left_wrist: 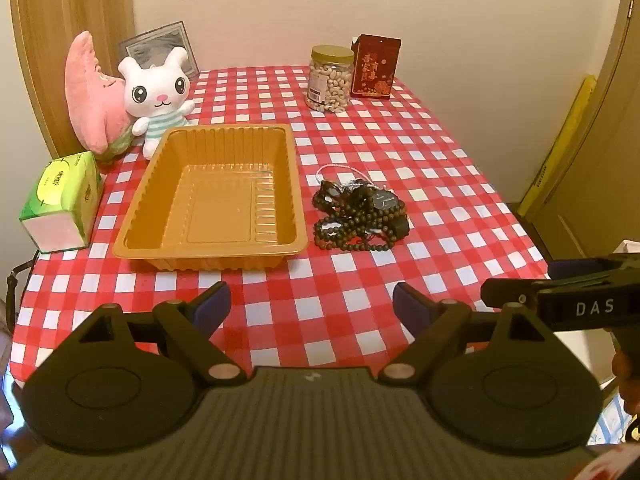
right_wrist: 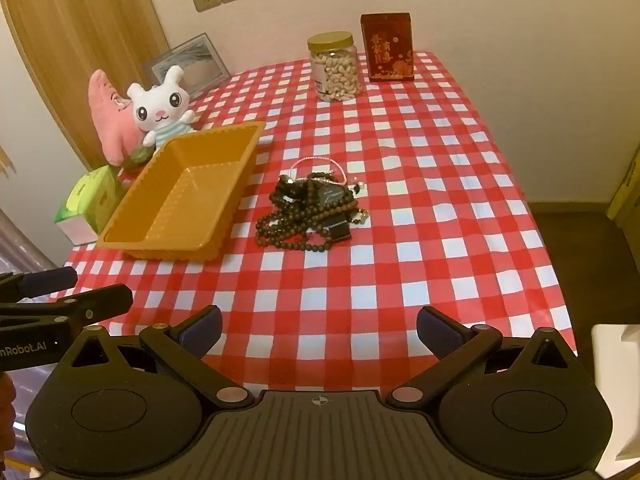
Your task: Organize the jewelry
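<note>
A pile of jewelry (left_wrist: 360, 216), dark bead strands, a black watch and a pink-white cord, lies on the red checked tablecloth (left_wrist: 400, 148) just right of an empty orange plastic tray (left_wrist: 216, 196). It also shows in the right wrist view as the jewelry pile (right_wrist: 312, 210) beside the tray (right_wrist: 184, 196). My left gripper (left_wrist: 310, 308) is open and empty, held over the table's near edge, short of the tray and pile. My right gripper (right_wrist: 318, 330) is open and empty, also over the near edge, and it shows in the left wrist view (left_wrist: 516, 288).
A green tissue box (left_wrist: 60, 200), a pink star plush (left_wrist: 94, 92) and a white bunny plush (left_wrist: 158, 96) stand left of the tray. A nut jar (left_wrist: 330, 78) and a red box (left_wrist: 374, 66) stand at the back. A picture frame (left_wrist: 160, 46) leans on the wall.
</note>
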`<act>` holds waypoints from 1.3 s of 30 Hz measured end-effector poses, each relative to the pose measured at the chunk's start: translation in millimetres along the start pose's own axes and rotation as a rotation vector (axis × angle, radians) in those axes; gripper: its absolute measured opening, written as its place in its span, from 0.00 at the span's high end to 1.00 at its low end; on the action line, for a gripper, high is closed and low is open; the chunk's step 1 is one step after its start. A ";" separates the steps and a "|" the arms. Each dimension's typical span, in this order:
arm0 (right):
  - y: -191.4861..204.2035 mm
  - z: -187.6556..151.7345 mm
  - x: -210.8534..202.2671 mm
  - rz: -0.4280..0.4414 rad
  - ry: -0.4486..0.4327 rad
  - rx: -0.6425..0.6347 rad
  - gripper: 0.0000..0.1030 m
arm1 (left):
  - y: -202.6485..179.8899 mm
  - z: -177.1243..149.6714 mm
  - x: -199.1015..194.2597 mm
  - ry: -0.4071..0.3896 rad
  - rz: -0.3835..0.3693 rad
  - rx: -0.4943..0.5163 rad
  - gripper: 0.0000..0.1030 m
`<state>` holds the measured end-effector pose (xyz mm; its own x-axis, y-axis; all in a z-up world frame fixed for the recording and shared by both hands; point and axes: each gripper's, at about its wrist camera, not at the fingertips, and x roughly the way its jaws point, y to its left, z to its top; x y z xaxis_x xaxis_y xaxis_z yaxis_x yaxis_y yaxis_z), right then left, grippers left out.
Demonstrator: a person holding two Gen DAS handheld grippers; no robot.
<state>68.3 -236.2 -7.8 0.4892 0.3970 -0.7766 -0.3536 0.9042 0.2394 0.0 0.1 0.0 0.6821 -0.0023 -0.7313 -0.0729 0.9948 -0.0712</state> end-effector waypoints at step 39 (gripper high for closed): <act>0.3 1.1 -1.3 -0.003 -0.009 -0.003 0.00 | 0.1 0.3 -0.2 0.003 -0.006 -0.005 0.16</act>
<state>68.5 -236.3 -6.1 0.4973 0.3954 -0.7723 -0.3547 0.9050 0.2349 0.1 0.2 0.4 0.6804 -0.0086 -0.7328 -0.0725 0.9942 -0.0789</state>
